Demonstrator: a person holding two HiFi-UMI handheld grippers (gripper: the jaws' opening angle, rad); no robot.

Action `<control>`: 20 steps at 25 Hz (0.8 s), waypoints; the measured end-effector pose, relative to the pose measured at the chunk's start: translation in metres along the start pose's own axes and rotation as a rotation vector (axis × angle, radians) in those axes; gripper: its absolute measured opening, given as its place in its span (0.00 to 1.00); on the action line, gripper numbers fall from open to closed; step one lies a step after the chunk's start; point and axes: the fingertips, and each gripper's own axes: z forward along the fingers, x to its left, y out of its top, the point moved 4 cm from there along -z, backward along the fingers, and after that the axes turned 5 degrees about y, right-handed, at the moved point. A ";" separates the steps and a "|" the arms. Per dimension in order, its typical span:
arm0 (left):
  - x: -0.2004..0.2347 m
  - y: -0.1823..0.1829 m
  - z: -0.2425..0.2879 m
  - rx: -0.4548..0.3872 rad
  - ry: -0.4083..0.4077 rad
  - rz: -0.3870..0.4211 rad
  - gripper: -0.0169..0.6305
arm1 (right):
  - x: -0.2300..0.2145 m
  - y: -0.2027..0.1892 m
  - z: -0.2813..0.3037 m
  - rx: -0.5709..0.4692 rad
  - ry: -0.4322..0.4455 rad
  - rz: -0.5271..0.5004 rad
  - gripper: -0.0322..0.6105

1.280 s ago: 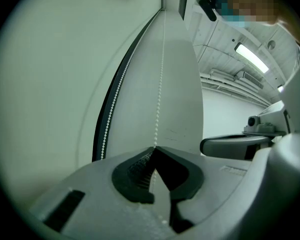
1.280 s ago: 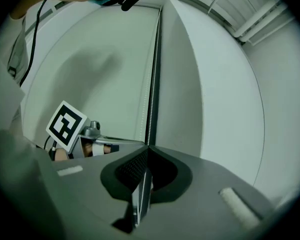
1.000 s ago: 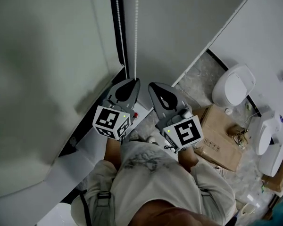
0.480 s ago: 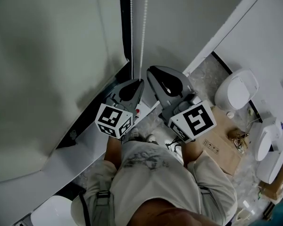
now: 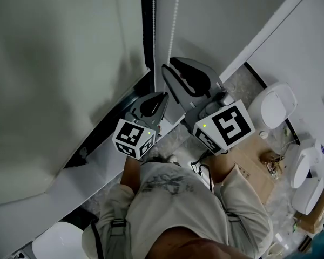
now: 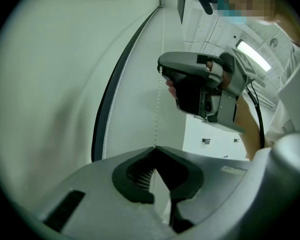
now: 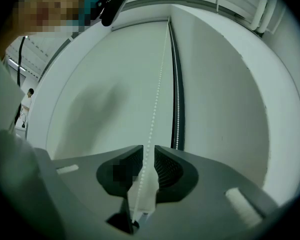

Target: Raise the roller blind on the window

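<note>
Grey left gripper [image 5: 163,97]: held level and the lower of the two, with its jaws pressed together on the bead chain [image 5: 174,20]. The strand drops straight into the closed tips.
Right gripper [image 5: 170,66]: also level, higher up the same strand and just above the left one. Its jaws stand slightly apart, and the chain passes between the pads with a sliver of gap on each side.
Marker cubes: one sits at the back of each gripper, close in front of the person's chest.
Second strand [image 7: 177,114]: hangs free along the dark window frame [image 5: 147,31], just beside the strand being handled.
Blind [image 5: 54,69]: pale grey-green fabric hanging down over the window at the left, with its lower edge near the white sill [image 5: 97,169].
Floor [image 5: 237,88]: grey and speckled, seen far below at the right.
Room: a white wall [image 5: 297,42] runs along the right. At its foot stand a white toilet [image 5: 272,106] and a flattened cardboard box [image 5: 254,163].
</note>
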 end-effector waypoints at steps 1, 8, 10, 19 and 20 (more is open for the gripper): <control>0.000 0.001 0.000 -0.001 -0.003 -0.001 0.04 | -0.002 0.004 0.001 -0.006 -0.001 -0.004 0.18; -0.002 -0.002 0.000 -0.003 -0.015 -0.002 0.04 | -0.006 0.016 0.005 -0.034 -0.011 -0.001 0.08; -0.002 -0.003 0.001 -0.001 -0.016 -0.001 0.04 | -0.006 0.015 0.005 -0.038 -0.005 0.016 0.07; 0.003 -0.014 -0.003 0.014 -0.004 -0.005 0.04 | 0.000 0.003 0.003 -0.038 -0.035 -0.020 0.07; 0.004 -0.019 -0.003 0.025 0.000 -0.006 0.04 | 0.001 -0.002 0.004 -0.027 -0.038 -0.023 0.07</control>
